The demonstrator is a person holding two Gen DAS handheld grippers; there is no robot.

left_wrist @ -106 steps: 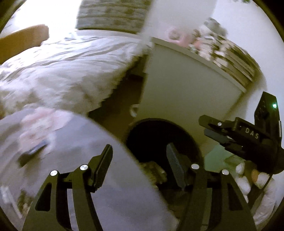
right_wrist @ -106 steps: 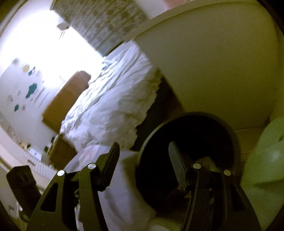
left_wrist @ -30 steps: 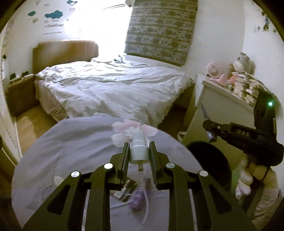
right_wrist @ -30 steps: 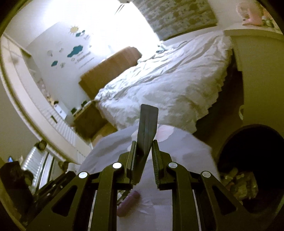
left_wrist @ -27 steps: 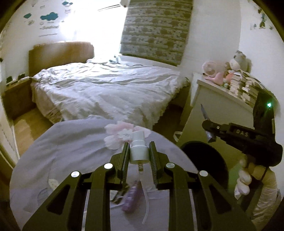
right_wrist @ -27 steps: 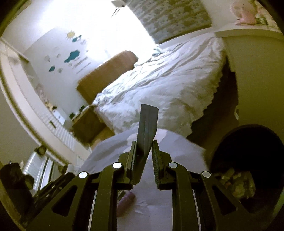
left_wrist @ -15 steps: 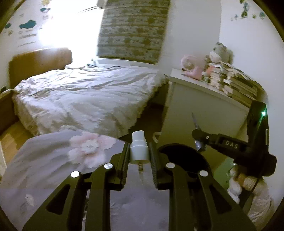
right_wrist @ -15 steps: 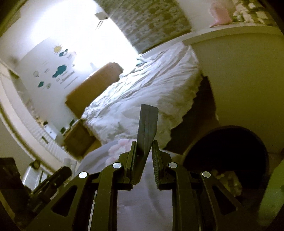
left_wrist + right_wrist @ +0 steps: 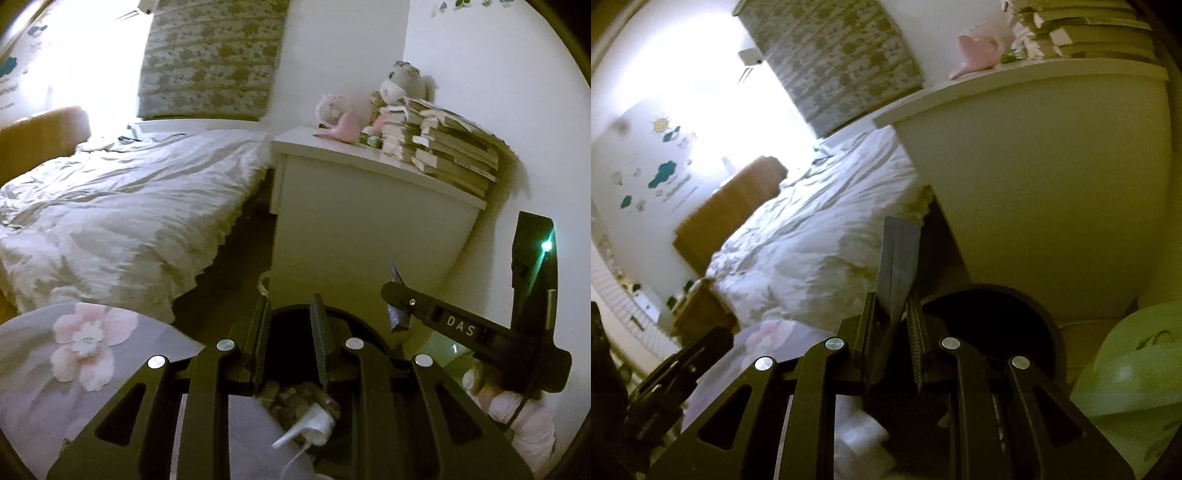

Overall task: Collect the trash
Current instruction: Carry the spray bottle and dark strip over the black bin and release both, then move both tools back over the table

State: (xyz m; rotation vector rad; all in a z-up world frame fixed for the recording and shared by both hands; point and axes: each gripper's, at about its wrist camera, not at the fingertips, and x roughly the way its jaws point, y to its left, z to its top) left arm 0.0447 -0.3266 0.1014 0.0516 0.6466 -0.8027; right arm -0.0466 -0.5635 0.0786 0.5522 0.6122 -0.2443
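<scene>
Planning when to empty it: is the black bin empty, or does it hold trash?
Holds trash: the left wrist view shows crumpled rubbish and a white spray pump inside the bin.

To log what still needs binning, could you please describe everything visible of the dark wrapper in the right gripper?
The dark wrapper is a thin, flat, grey-black strip with a slight sheen and a lengthwise crease; it looks like foil or plastic. The right gripper is shut on its lower part, and its square-cut upper end sticks out past the fingertips. It hangs in the air near the black round bin, touching only the gripper's pads. Its lower end is hidden.
</scene>
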